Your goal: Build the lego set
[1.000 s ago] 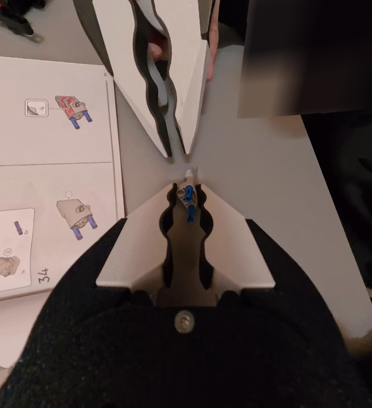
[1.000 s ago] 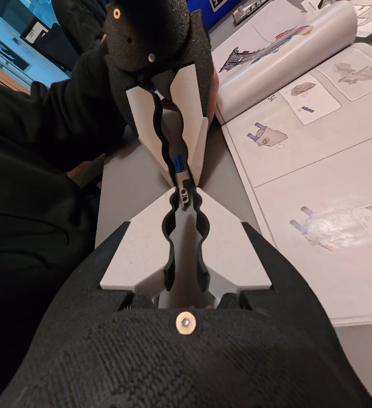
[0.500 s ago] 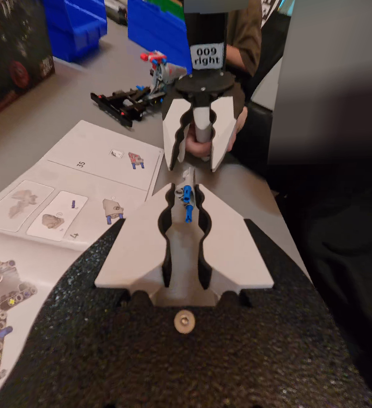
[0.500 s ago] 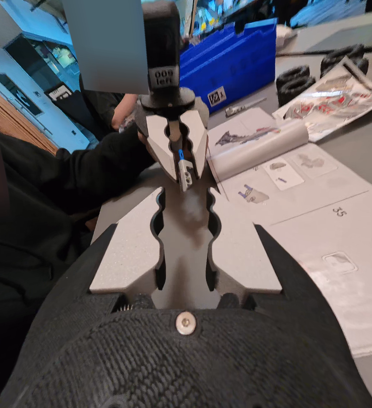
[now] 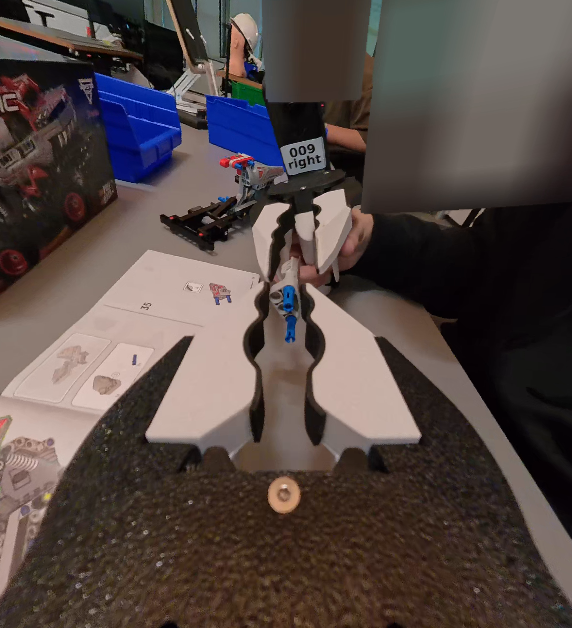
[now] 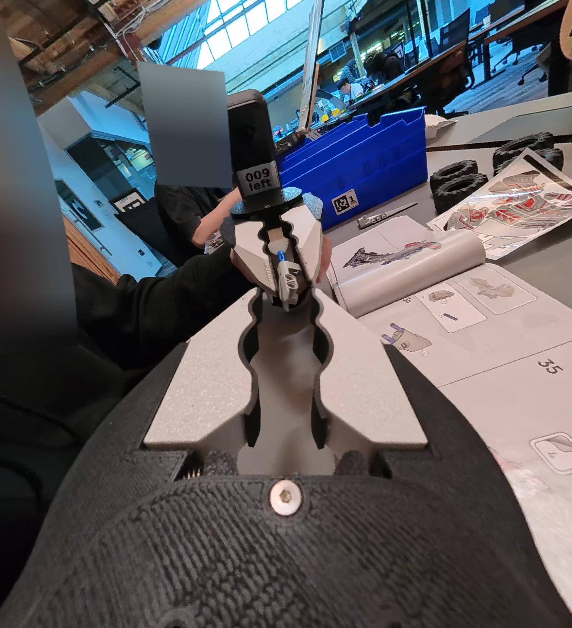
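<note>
Left gripper [image 5: 284, 295] was clamped at its tips on a small grey lego piece [image 5: 283, 299] with a blue pin [image 5: 290, 326] sticking out toward the camera. The piece was held up off the grey table [image 5: 373, 326].

Right gripper [image 6: 286, 299] faced the left one tip to tip. Its fingers stood apart with a clear gap and held nothing; the far end of the grey piece reached just into the gap. Whether a tip touched the piece could not be told.

Containers: two blue bins [image 5: 142, 136] stood at the back of the table in the left wrist view; their contents were hidden behind the front walls. In the right wrist view a blue bin [image 6: 356, 170] also showed only its outer wall. A dark set box [image 5: 33, 163] stood closed at the left edge.

An open instruction booklet [image 5: 162, 306] lay flat beside the grippers. A partly built black frame [image 5: 206, 221] sat beyond it. Black tyres [image 6: 458, 180] and a sticker sheet [image 6: 522, 207] lay near the bin.
</note>
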A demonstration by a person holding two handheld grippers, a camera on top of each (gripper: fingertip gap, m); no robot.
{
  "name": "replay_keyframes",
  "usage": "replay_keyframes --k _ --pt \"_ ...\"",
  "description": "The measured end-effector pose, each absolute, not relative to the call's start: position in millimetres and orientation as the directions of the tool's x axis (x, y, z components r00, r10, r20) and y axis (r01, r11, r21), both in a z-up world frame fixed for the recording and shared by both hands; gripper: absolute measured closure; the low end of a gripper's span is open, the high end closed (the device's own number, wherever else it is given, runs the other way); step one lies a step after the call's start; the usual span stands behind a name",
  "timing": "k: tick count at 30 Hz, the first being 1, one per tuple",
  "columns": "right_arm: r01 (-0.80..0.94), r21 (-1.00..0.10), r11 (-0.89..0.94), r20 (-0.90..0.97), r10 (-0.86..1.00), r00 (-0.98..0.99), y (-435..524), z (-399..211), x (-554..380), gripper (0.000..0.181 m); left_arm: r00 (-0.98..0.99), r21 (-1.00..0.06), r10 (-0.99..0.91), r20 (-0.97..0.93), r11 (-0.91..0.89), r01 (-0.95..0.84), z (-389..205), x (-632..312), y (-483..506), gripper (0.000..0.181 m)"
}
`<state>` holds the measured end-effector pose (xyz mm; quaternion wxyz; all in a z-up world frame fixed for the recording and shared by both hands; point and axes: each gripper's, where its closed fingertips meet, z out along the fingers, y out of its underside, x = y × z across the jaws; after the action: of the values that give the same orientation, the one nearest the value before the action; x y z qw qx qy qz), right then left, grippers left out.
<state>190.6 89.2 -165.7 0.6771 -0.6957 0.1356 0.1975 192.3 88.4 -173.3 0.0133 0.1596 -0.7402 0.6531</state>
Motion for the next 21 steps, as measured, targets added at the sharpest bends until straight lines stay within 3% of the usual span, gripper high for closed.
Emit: replay_keyframes --k 8,21 --pt "-0.46 -0.887 -0.036 -0.461 0.089 0.883 90.0 -164.2 190.2 0.175 -0.959 -0.972 -0.215 0.187 0.099 -0.212 -172.8 190.5 85.4 0.167" --pt "-0.552 -0.833 -0.017 -0.544 0.2 0.815 86.8 -157.8 183.3 0.176 -0.974 -0.984 -0.153 0.166 0.04 -0.174 -163.2 182.5 86.1 0.167"
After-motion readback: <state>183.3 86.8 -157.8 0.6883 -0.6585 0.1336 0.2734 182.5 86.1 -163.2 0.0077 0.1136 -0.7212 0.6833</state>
